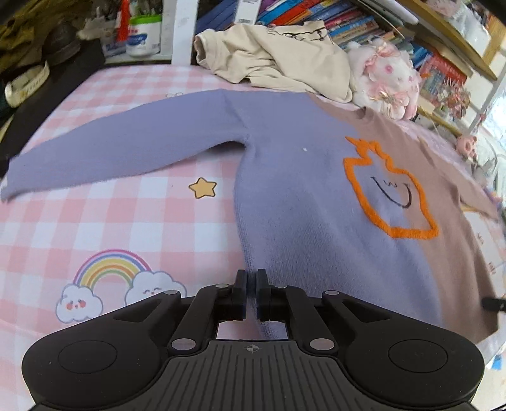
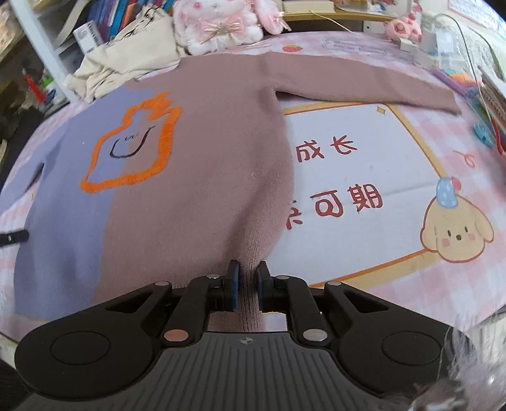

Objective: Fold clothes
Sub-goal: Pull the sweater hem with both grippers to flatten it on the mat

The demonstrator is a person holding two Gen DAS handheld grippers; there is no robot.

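A two-tone sweater (image 1: pixel 300 196) lies spread flat on the bed, purple on one half and brown on the other (image 2: pixel 202 164), with an orange outlined smiling shape (image 1: pixel 389 189) on the chest. Both sleeves stretch outward: the purple sleeve (image 1: pixel 110 151) and the brown sleeve (image 2: pixel 363 85). My left gripper (image 1: pixel 251 278) is shut on the purple corner of the hem. My right gripper (image 2: pixel 248 272) is shut on the brown corner of the hem, with fabric pinched between the pads. The tip of the other gripper (image 2: pixel 14 237) shows at the left edge of the right wrist view.
The bed has a pink checked sheet (image 1: pixel 110 221) with cartoon prints. A crumpled cream garment (image 1: pixel 278 57) and a pink plush toy (image 1: pixel 385 76) lie beyond the sweater's collar. Bookshelves (image 1: pixel 348 22) stand behind. Small clutter (image 2: pixel 474 104) sits at the right bed edge.
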